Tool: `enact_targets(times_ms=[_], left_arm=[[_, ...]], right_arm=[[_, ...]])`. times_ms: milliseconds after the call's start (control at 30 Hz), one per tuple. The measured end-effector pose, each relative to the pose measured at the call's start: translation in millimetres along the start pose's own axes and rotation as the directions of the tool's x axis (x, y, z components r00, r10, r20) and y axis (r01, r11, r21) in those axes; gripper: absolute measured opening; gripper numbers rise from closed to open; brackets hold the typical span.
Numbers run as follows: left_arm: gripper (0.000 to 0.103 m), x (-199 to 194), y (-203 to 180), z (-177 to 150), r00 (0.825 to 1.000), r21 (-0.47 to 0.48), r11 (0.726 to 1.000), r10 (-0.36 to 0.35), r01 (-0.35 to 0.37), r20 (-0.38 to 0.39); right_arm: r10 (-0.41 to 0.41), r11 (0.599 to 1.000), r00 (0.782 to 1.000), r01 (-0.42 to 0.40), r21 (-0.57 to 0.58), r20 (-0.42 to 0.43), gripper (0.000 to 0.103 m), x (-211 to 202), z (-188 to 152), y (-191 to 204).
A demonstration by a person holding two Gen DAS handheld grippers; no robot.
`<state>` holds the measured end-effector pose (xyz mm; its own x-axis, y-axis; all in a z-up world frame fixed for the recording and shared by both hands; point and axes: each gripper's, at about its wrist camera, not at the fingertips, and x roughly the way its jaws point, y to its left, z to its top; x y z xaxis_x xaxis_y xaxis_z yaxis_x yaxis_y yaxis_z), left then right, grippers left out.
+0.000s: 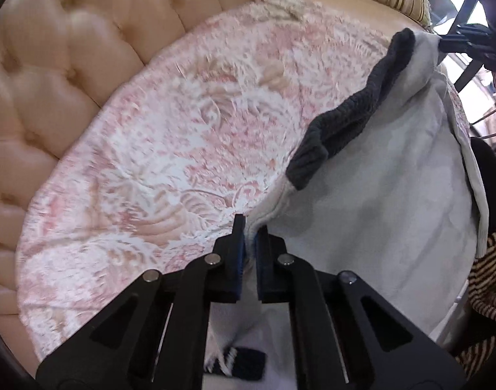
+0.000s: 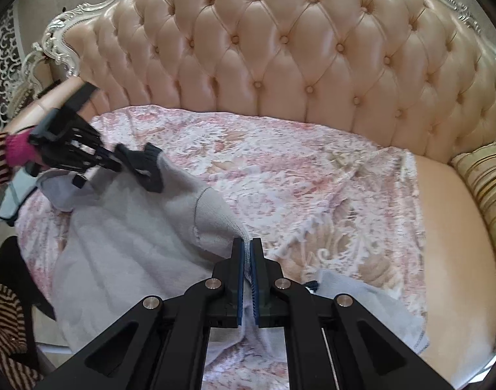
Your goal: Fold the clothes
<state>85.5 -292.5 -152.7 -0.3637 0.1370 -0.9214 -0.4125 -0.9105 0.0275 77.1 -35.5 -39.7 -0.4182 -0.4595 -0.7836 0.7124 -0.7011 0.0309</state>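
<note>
A light grey sweater [image 1: 378, 195] with a dark ribbed band [image 1: 345, 120] lies on a pink patterned blanket [image 1: 166, 146]. My left gripper [image 1: 250, 227] is shut on the sweater's near edge, with fabric pinched between its blue pads. At the far end my right gripper [image 1: 441, 44] holds the sweater beside the band. In the right wrist view my right gripper [image 2: 247, 243] is shut on a stitched grey edge of the sweater [image 2: 134, 227]. My left gripper [image 2: 119, 162] reaches in from the left beside the dark band [image 2: 143, 162].
The blanket [image 2: 296, 162] covers the seat of a tufted beige sofa [image 2: 280, 48]. A striped cushion [image 2: 485, 188] sits at the sofa's right end. A person's pink glove [image 2: 18, 148] and striped sleeve [image 1: 488, 276] are close by. A loose pale flap [image 2: 361, 299] lies right of my right gripper.
</note>
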Motion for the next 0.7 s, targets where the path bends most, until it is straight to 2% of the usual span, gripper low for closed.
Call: enact_targets(times_ms=[167, 233, 367, 467, 600, 667, 700], left_arm=[[0.007, -45, -18, -7, 0.992, 0.025, 0.995, 0.099, -0.102, 0.075], [0.007, -65, -24, -8, 0.986, 0.022, 0.991, 0.132, -0.135, 0.105], [0.007, -115, -43, -11, 0.963, 0.018, 0.977, 0.205, -0.211, 0.174], [0.007, -160, -66, -15, 0.940, 0.027, 0.965, 0.249, -0.262, 0.233], [0.007, -218, -102, -29, 0.909, 0.042, 0.949, 0.288, -0.314, 0.302], [0.007, -243, -118, -38, 0.895, 0.047, 0.941, 0.302, -0.335, 0.328], [0.007, -254, -127, -44, 0.890, 0.052, 0.939, 0.302, -0.339, 0.340]], right_arm=[[-0.033, 0.999, 0.999, 0.033, -0.005, 0.032, 0.004, -22, 2, 3], [-0.054, 0.998, 0.996, 0.055, -0.018, 0.069, 0.004, -41, 1, 9], [-0.107, 0.992, 0.980, 0.116, -0.046, 0.166, 0.004, -89, -3, 26], [-0.138, 0.986, 0.959, 0.157, -0.058, 0.246, 0.004, -130, -4, 39], [-0.167, 0.978, 0.921, 0.201, -0.062, 0.352, 0.004, -192, -5, 56], [-0.193, 0.971, 0.890, 0.235, -0.052, 0.414, 0.004, -228, -9, 67], [-0.203, 0.969, 0.861, 0.247, -0.034, 0.466, 0.004, -257, -12, 72]])
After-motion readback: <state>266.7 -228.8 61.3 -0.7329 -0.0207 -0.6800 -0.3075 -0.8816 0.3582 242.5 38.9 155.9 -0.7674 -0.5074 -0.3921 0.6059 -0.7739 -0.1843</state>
